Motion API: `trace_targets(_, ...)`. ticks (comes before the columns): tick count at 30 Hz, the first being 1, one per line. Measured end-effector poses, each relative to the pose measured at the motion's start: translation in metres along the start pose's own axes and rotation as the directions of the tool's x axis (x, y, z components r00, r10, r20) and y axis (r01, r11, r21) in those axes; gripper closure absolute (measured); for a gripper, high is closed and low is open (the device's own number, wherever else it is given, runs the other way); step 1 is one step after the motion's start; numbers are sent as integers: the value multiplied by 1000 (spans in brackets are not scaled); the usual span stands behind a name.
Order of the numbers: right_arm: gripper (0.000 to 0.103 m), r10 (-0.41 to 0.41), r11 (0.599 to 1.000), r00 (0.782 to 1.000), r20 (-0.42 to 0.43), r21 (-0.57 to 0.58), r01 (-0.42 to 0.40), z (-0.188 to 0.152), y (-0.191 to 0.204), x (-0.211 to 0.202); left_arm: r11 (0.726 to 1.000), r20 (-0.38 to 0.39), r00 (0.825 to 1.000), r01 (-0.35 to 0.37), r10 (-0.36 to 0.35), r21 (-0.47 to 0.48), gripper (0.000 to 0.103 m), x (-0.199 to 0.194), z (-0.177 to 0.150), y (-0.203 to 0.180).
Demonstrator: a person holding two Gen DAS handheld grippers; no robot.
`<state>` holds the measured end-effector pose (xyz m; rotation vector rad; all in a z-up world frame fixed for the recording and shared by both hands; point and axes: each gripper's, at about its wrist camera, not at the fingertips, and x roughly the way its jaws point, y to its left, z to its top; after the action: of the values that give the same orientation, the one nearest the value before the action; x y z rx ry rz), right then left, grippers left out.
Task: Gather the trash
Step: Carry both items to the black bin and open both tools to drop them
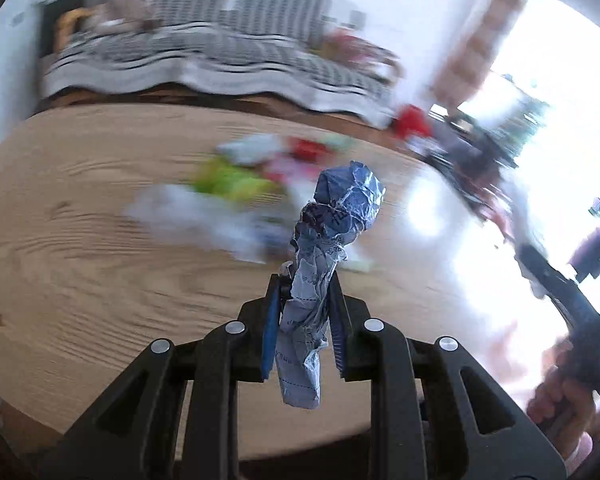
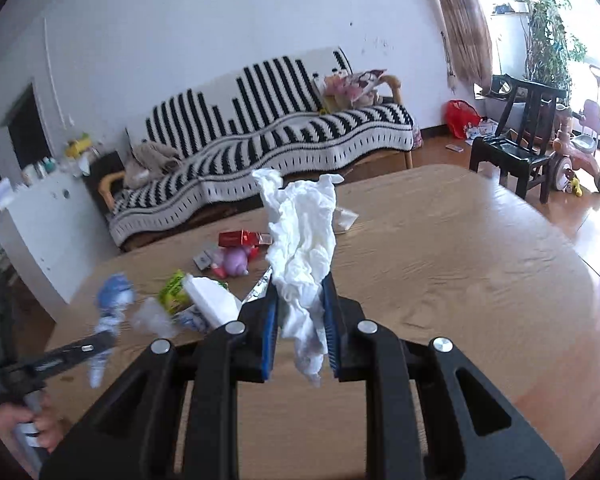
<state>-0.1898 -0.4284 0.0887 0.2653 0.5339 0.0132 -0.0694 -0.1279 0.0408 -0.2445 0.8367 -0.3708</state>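
The left gripper (image 1: 305,280) was clamped on a crumpled blue wrapper (image 1: 332,220), held above the wooden table (image 1: 80,240). The right gripper (image 2: 302,284) pinched a white tissue (image 2: 304,232) over the table; more litter (image 2: 204,292) lay on the tabletop beyond.
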Motion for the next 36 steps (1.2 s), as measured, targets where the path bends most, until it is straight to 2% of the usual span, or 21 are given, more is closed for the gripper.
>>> trace_targets(2,83,-3,1000,1000,-11,25,3,-1,-23,-26,996,-46,996,74,-72,58,81,3,-12,-44)
trace_targets(4,83,-25,997,999,-24,78,26,-6,-52,-52,986,-124,983,147,-137,78,81,15,-29,-82)
trace_targets(5,83,-31,995,999,-35,97,34,-9,-65,-61,978,-175,969,191,-175,81,81,25,-42,-104)
trace_targets(7,83,-54,991,995,-84,115,64,-24,-94,-74,969,-263,943,234,-205,85,81,49,-67,-137)
trace_targets(10,82,-86,979,977,-196,164,119,-68,-134,-67,965,-385,904,241,-186,99,81,93,-114,-181)
trace_targets(12,82,-69,952,953,-294,267,151,-108,-166,-51,969,-480,859,239,-180,65,81,127,-141,-193)
trace_targets(13,82,-64,942,945,-321,293,163,-122,-175,-48,974,-523,839,215,-150,66,81,147,-158,-198)
trace_targets(15,82,-71,927,921,-382,316,202,-152,-192,-36,977,-557,823,192,-108,94,81,169,-180,-206)
trace_targets(17,82,-62,920,898,-437,324,221,-176,-204,-26,974,-576,814,183,-74,134,81,179,-194,-209)
trace_targets(19,82,-50,907,883,-467,349,236,-194,-214,-19,966,-585,810,176,-33,189,81,188,-204,-213)
trace_targets(21,82,-34,891,877,-479,383,243,-208,-223,-18,966,-597,802,173,-25,191,81,197,-207,-214)
trace_targets(26,82,-26,888,871,-491,389,246,-221,-233,-15,959,-603,798,183,-17,215,81,204,-208,-215)
trace_targets(29,82,6,874,870,-492,425,235,-220,-241,-16,958,-605,796,182,-11,223,81,204,-211,-217)
trace_targets(30,79,16,866,868,-497,440,236,-214,-238,-10,957,-603,798,183,-10,225,79,203,-214,-215)
trace_targets(31,65,25,855,863,-504,458,243,-215,-242,-12,959,-600,800,178,-9,222,72,201,-215,-215)
trace_targets(32,51,29,842,865,-501,478,249,-214,-247,-16,960,-604,797,175,-9,218,35,200,-216,-214)
trace_targets(33,19,22,834,874,-486,490,252,-212,-251,-22,962,-598,801,170,-9,213,6,198,-218,-214)
trace_targets(34,6,3,830,883,-469,494,260,-210,-255,-30,961,-587,809,173,-14,215,6,194,-218,-213)
trace_targets(36,7,-36,824,891,-453,491,283,-205,-261,-43,950,-581,814,195,-17,246,6,187,-219,-214)
